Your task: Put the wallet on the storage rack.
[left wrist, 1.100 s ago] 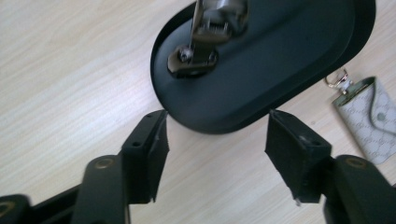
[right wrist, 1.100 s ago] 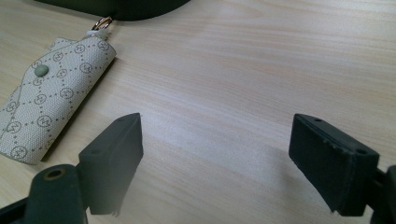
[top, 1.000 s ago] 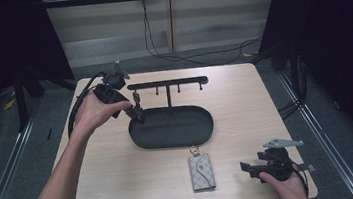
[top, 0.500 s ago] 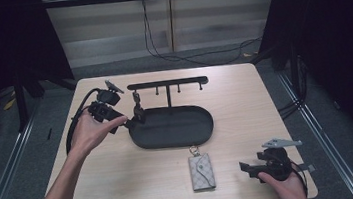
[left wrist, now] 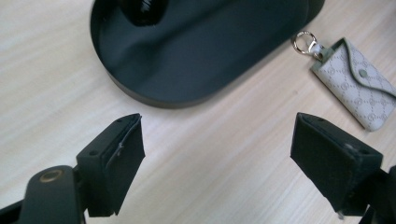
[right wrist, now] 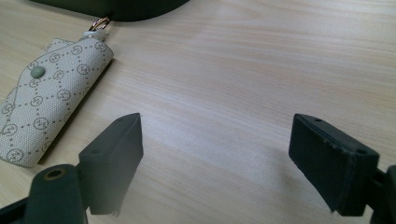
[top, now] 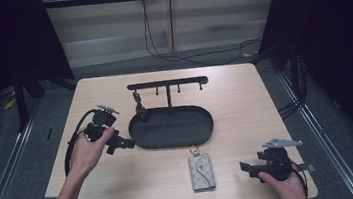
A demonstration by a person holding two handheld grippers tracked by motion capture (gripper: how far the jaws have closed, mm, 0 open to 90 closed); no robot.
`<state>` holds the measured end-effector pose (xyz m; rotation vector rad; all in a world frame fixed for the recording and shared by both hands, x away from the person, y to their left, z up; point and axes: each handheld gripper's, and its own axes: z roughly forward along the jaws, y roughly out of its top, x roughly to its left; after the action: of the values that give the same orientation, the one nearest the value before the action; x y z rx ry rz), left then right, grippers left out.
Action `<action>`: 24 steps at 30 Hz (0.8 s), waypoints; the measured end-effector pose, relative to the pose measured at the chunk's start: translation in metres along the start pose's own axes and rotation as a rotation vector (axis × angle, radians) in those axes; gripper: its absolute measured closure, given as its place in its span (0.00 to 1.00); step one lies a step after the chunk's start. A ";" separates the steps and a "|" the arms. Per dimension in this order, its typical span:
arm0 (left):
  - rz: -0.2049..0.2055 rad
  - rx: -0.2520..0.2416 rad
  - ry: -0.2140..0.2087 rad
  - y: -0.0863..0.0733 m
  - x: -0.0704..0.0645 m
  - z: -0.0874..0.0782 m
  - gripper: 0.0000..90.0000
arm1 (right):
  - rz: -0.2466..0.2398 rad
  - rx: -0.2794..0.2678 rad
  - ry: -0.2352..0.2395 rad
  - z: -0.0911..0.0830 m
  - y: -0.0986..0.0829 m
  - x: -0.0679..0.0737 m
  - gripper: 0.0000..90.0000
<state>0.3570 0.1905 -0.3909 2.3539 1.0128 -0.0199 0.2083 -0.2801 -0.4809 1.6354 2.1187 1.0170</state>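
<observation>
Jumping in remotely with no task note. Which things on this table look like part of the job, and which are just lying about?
Likely part of the job, as a guess:
key pouch, flat on the table
stand with hooks, and its dark tray
dark piece hanging from a hook
left gripper, open
right gripper, open

Just lying about:
cables on the floor behind the table

No readable text or numbers anywhere; the key pouch (right wrist: pixel 44 95) carries only a repeating, illegible monogram pattern.
</observation>
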 end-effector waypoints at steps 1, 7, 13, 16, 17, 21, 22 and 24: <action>0.013 -0.002 0.005 -0.005 0.000 0.001 0.19 | 0.000 -0.002 -0.001 0.000 0.000 0.000 0.19; 0.020 -0.041 0.015 -0.031 0.001 0.003 0.20 | -0.006 0.002 -0.005 0.001 0.000 0.000 0.20; -0.013 -0.078 0.016 -0.058 0.007 0.001 0.21 | 0.009 -0.003 -0.012 0.000 0.000 -0.001 0.20; -0.041 -0.114 0.014 -0.071 0.005 0.001 0.21 | 0.001 -0.003 -0.011 0.000 0.001 -0.001 0.20; -0.040 -0.117 0.009 -0.075 0.005 0.000 0.21 | 0.000 0.001 -0.010 0.000 0.001 -0.001 0.22; -0.033 -0.110 0.014 -0.091 0.001 0.003 0.27 | -0.005 0.029 0.004 0.003 0.003 -0.001 0.26; -0.035 -0.119 0.004 -0.095 0.001 0.003 0.27 | -0.007 0.035 0.014 0.004 0.003 -0.001 0.26; -0.038 -0.142 0.006 -0.103 0.000 0.002 0.27 | -0.009 0.040 0.020 0.003 0.004 -0.001 0.26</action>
<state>0.2888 0.2458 -0.4439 2.2079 1.0271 0.0434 0.2136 -0.2789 -0.4805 1.6391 2.1706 0.9980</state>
